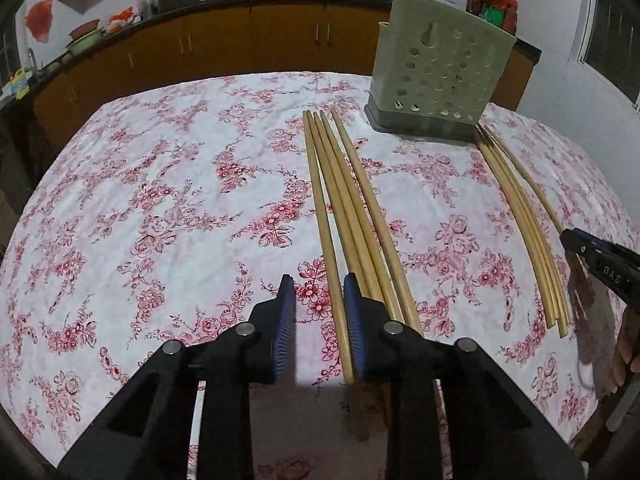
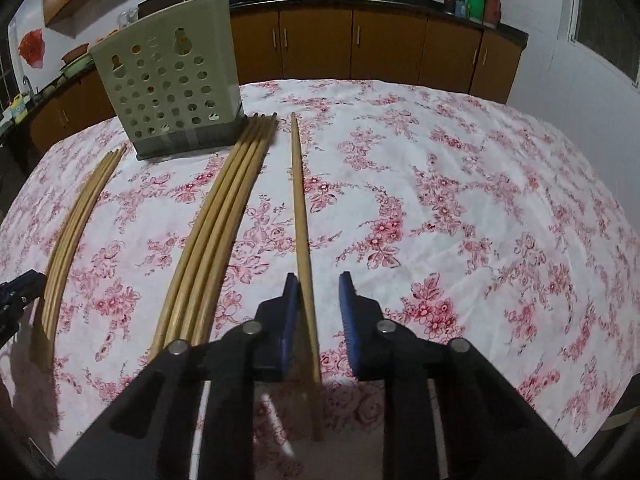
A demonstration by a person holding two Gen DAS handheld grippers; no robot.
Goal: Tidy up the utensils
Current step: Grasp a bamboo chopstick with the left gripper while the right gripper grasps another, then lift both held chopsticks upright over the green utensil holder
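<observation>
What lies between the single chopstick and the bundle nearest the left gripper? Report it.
Another bundle of chopsticks on the floral cloth lies between the single chopstick and the far bundle; the right wrist view shows it.

holder [image 2: 172, 92] behind | 2 chopstick bundles [image 2: 224, 220] before it | on tablecloth [image 2: 440, 200]

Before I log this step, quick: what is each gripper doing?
Left gripper: open, straddling one chopstick, not gripping.
Right gripper: open, around the single chopstick.
</observation>
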